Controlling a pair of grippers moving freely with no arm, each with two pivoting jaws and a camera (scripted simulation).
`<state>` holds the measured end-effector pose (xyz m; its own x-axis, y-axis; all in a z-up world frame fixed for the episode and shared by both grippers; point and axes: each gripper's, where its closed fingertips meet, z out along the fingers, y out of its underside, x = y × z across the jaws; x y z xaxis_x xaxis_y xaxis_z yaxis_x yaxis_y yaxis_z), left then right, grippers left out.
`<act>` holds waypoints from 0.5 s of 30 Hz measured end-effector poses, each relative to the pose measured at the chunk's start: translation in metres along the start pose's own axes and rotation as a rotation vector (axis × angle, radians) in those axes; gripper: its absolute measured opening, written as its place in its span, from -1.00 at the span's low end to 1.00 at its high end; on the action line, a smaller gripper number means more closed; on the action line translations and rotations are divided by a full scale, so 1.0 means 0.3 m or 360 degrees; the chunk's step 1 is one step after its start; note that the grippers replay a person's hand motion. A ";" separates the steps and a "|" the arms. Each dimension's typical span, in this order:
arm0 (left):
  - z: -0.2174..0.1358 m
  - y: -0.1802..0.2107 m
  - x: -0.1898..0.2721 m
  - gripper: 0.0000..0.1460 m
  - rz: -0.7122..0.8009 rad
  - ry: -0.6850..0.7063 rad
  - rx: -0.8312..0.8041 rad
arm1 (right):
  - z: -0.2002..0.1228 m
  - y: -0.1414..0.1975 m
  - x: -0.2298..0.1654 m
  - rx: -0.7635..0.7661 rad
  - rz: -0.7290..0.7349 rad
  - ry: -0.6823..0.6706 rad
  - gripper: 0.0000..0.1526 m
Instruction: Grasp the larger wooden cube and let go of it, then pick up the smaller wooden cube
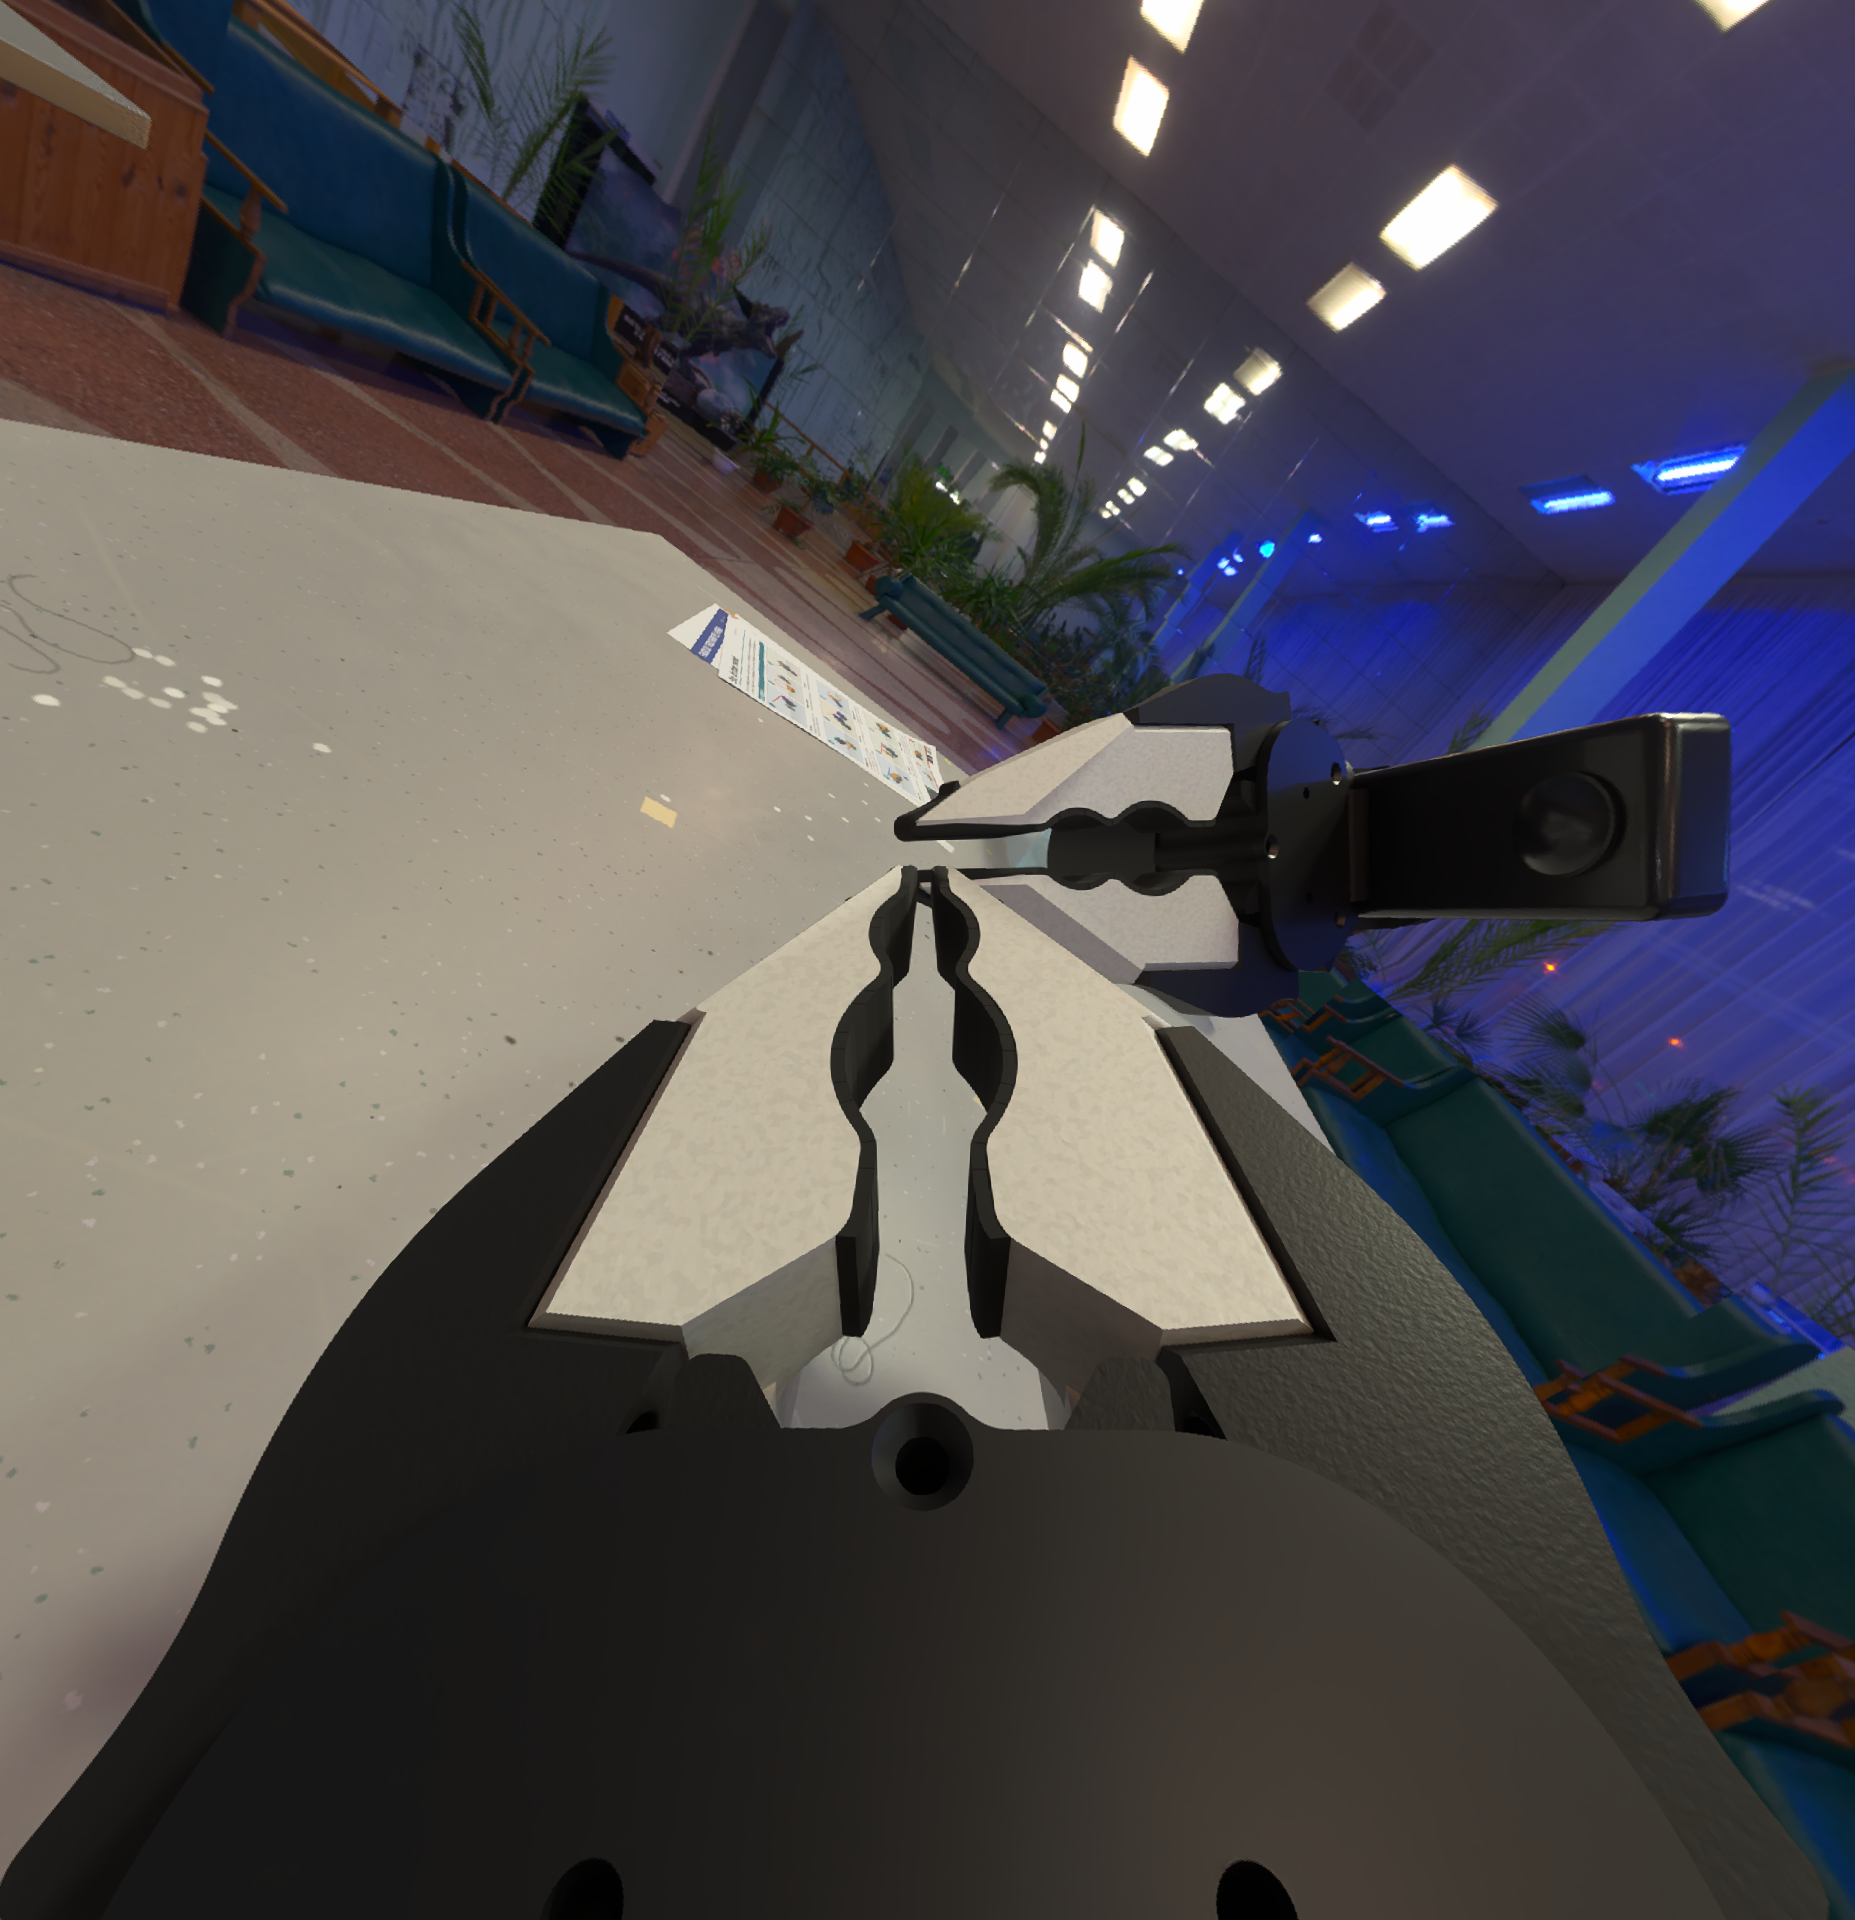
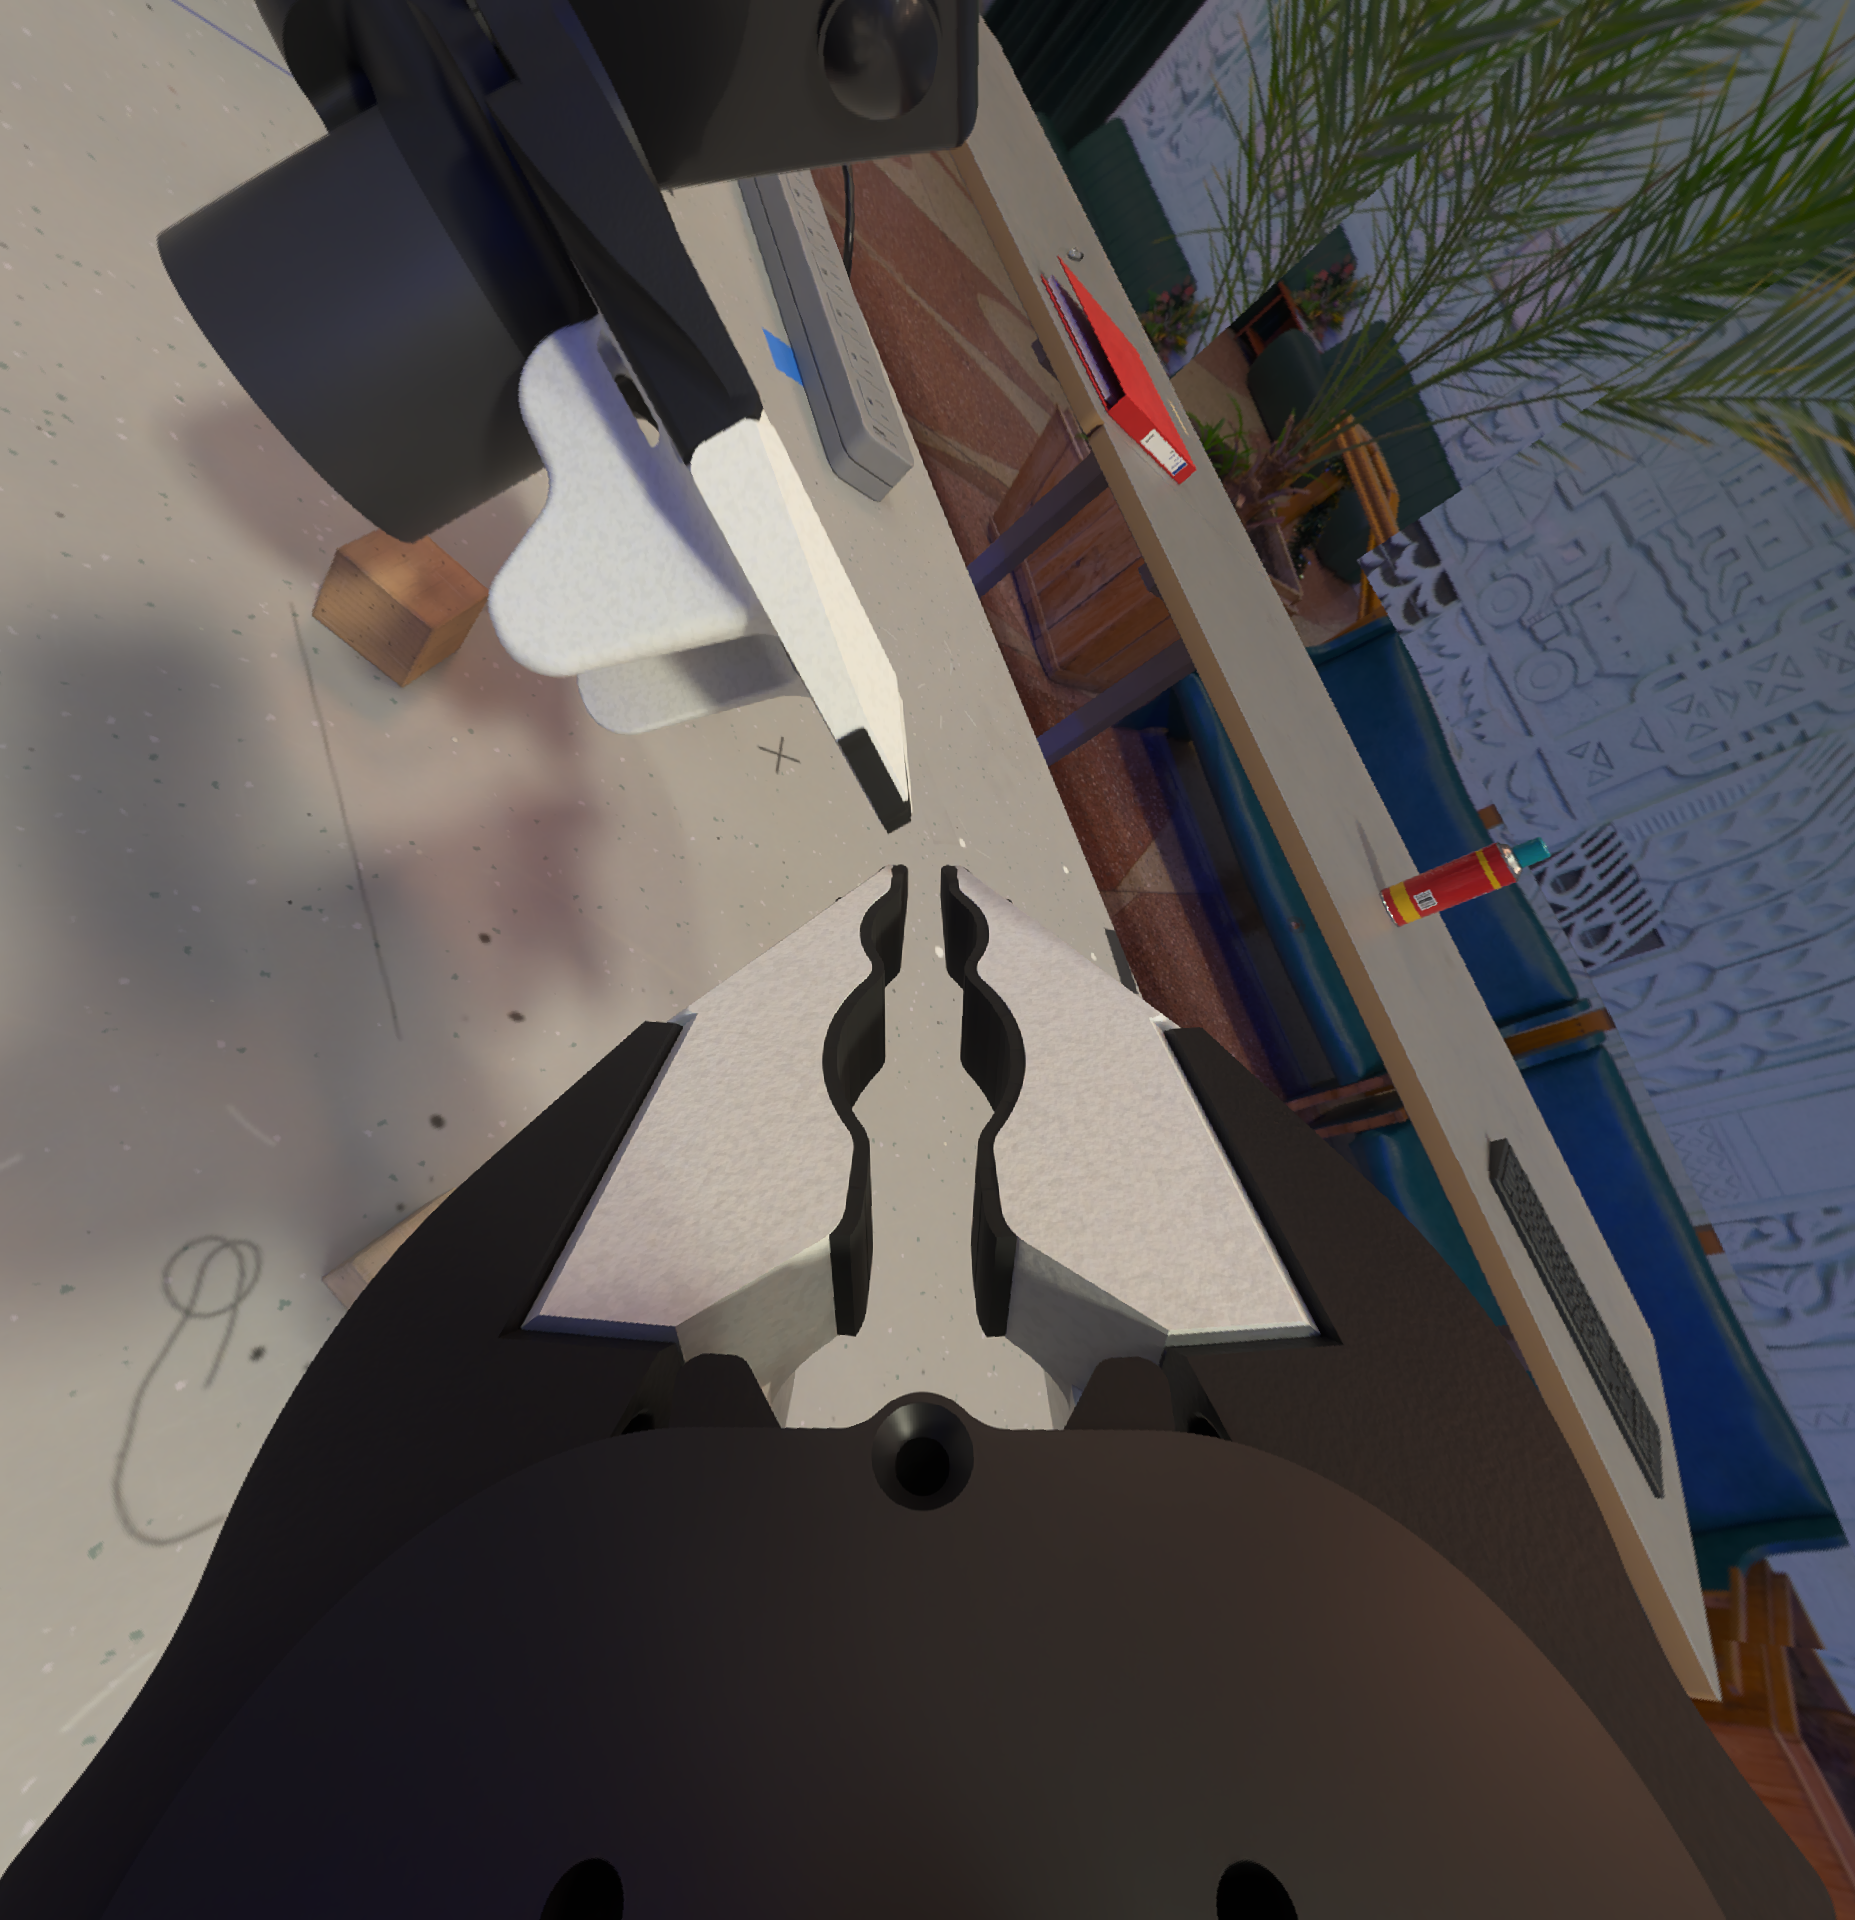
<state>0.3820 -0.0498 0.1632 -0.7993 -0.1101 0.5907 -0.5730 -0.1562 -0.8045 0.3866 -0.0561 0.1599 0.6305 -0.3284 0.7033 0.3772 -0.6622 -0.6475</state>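
A brown wooden cube (image 2: 398, 608) lies on the grey table (image 2: 175, 935), in the right wrist view only. I cannot tell whether it is the larger or the smaller one. A pale wooden corner (image 2: 354, 1273) peeks out beside my right gripper's body; the rest of it is hidden. My left gripper (image 1: 923, 878) is shut and empty; in the right wrist view (image 2: 881, 800) its fingers hang just right of the brown cube, apart from it. My right gripper (image 2: 923, 878) is shut and empty, tip to tip with the left one, and also shows in the left wrist view (image 1: 907, 828).
A printed sheet (image 1: 809, 696) and a small tan patch (image 1: 658, 810) lie near the table's far edge. A white power strip (image 2: 829, 343) lies at the table edge. A second board beyond holds a red binder (image 2: 1120, 384), a red can (image 2: 1442, 883) and a dark grille (image 2: 1577, 1320).
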 end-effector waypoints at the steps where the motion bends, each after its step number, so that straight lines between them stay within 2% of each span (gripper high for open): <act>1: -0.001 -0.003 0.001 -0.95 -0.0004 0.0004 0.0005 | -0.001 0.002 0.001 -0.0004 -0.0009 0.0003 -0.92; 7: -0.006 -0.004 0.010 -0.70 -0.0029 0.0022 0.0018 | -0.006 -0.002 -0.001 -0.0007 -0.0018 -0.0036 -0.96; 15: -0.024 -0.001 0.022 -0.64 -0.0062 0.0051 -0.0016 | -0.006 -0.006 -0.012 0.0036 0.0078 -0.0108 -0.97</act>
<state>0.3756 -0.0433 0.1668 -0.7816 -0.0724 0.6195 -0.6056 -0.1497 -0.7816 0.3826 -0.0550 0.1591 0.6928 -0.3133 0.6495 0.3596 -0.6306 -0.6878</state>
